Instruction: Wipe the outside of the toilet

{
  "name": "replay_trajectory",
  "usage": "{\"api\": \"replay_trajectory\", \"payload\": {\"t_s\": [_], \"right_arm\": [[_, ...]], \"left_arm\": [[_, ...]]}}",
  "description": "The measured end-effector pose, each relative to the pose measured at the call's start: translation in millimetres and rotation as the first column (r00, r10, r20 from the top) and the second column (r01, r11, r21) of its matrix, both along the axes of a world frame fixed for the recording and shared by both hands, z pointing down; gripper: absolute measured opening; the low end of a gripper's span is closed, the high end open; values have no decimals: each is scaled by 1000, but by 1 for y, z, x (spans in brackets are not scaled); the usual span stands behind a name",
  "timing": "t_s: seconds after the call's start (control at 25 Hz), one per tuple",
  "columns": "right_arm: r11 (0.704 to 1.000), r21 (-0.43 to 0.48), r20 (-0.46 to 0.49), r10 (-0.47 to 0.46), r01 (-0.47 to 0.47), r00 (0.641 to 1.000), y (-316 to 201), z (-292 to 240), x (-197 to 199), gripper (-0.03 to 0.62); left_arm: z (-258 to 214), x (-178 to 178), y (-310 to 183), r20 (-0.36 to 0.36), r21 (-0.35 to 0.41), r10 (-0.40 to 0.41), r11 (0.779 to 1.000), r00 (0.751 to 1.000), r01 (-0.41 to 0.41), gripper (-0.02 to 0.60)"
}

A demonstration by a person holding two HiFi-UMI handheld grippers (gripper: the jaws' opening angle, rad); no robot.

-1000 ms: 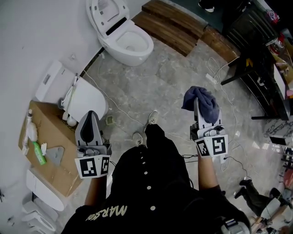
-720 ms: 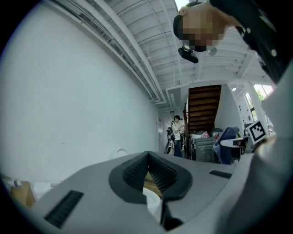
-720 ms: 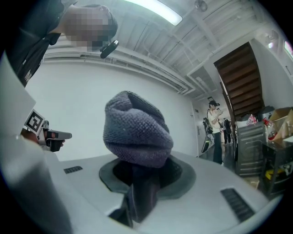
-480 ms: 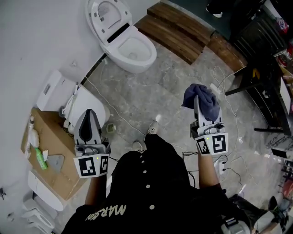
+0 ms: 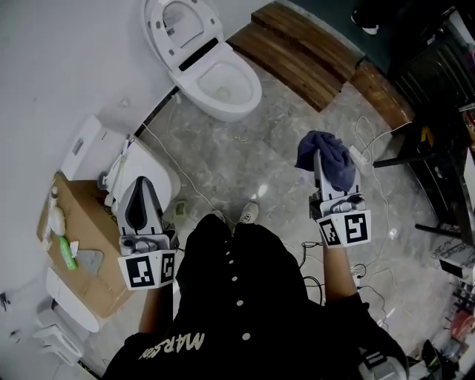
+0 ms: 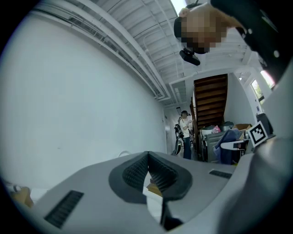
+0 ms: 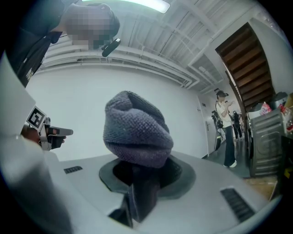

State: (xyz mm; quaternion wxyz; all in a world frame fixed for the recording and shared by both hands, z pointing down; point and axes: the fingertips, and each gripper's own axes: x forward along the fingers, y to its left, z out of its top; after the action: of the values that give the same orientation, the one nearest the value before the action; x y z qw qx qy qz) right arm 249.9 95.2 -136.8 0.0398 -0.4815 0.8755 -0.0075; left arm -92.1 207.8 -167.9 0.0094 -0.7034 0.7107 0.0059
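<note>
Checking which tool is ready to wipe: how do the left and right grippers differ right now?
The left gripper's jaws are closed together with nothing between them; the right gripper's jaws are clamped on a blue-grey cloth. In the head view, the left gripper shows by the cardboard box, the right gripper over marble floor. Neither touches the toilet.

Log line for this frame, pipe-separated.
phase: pre-wipe | left tongs: shut, empty | right tongs: shut on cloth | toilet: ahead, lid up, not touched

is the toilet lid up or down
Up. In the head view the toilet has its lid tipped back, and the open bowl shows in front of it.
</note>
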Motion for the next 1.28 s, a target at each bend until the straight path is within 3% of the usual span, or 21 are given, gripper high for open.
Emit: {"api": "replay_trajectory", "payload": {"t_s": [0.28,0.72,1.28], "right_arm": [[999,-16,-8,-29,28,1000,-37,13,-22,103],[999,-39,-81,5,-8,997,-111,30,-62,103],[992,-122,-120,-8,-7,993,-176,137,-117,103]], "left_arm": [[17,-10,-34,0,-30,3,1000,1000,-3,11],[43,-33,-141,-6,-31,97,995,995,-97,11],[132,-63,-231,-8,-71,149,986,989,-149,11]]}}
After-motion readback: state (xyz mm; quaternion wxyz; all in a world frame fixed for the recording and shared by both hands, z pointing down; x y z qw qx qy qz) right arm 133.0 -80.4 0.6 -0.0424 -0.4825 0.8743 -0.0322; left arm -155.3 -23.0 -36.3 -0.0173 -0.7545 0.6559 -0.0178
